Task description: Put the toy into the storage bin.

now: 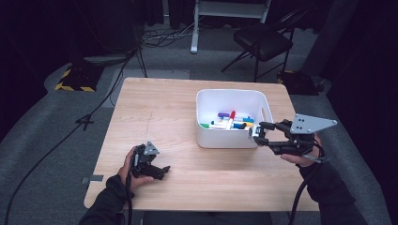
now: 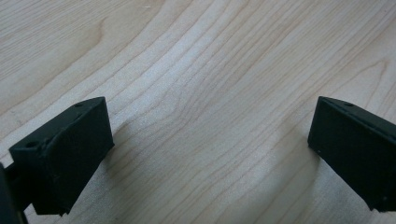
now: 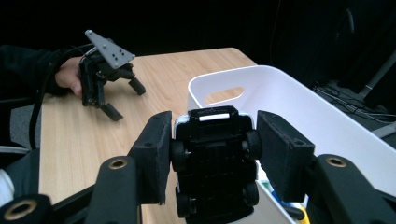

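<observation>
My right gripper (image 1: pixel 256 132) hovers over the front right corner of the white bin (image 1: pixel 228 92), shut on a small toy car (image 1: pixel 254 131). In the right gripper view the car (image 3: pixel 215 158) shows its black underside and wheels, clamped between the two pads (image 3: pixel 152 144), just above the bin's rim (image 3: pixel 280 88). Several coloured markers (image 1: pixel 230 121) lie inside the bin. My left gripper (image 1: pixel 157 172) rests on the wooden table (image 1: pixel 155 108) near its front left, jaws spread wide. In the left gripper view there is bare wood between its fingers (image 2: pixel 70 144).
The left gripper (image 3: pixel 125 100), held by a hand, lies across the table from the bin. Beyond the table stand a black folding chair (image 1: pixel 263 40), a white desk leg (image 1: pixel 195 28) and a yellow-black striped stand base (image 1: pixel 75 80) with cables on the floor.
</observation>
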Demonstrator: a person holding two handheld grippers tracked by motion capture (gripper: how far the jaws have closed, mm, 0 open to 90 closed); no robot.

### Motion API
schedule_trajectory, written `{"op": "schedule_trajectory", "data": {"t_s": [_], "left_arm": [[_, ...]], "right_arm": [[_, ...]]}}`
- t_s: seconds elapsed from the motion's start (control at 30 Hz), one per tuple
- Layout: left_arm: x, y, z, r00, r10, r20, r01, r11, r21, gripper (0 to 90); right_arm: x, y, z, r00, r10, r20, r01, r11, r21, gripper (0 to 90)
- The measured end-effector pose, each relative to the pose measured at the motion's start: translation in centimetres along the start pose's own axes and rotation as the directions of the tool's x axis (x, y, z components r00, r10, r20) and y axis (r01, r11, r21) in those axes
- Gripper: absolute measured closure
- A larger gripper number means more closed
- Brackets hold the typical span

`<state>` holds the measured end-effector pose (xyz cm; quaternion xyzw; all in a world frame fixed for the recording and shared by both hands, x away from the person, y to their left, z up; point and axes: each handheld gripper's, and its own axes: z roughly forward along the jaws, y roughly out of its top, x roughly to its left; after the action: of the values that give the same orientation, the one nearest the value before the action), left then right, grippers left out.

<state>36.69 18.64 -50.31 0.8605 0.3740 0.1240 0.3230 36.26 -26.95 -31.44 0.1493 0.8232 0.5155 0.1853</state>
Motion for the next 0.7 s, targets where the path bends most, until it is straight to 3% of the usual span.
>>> {"op": "schedule_trajectory", "data": {"t_s": [0.7], "left_arm": [[0.0, 0.0, 0.0, 1.0000, 0.000, 0.000, 0.000, 1.0000, 0.000, 0.1]], "right_arm": [[-3.7, 2.6, 2.5, 0.9974, 0.022, 0.069, -0.024, 0.999, 0.038, 47.7]]}}
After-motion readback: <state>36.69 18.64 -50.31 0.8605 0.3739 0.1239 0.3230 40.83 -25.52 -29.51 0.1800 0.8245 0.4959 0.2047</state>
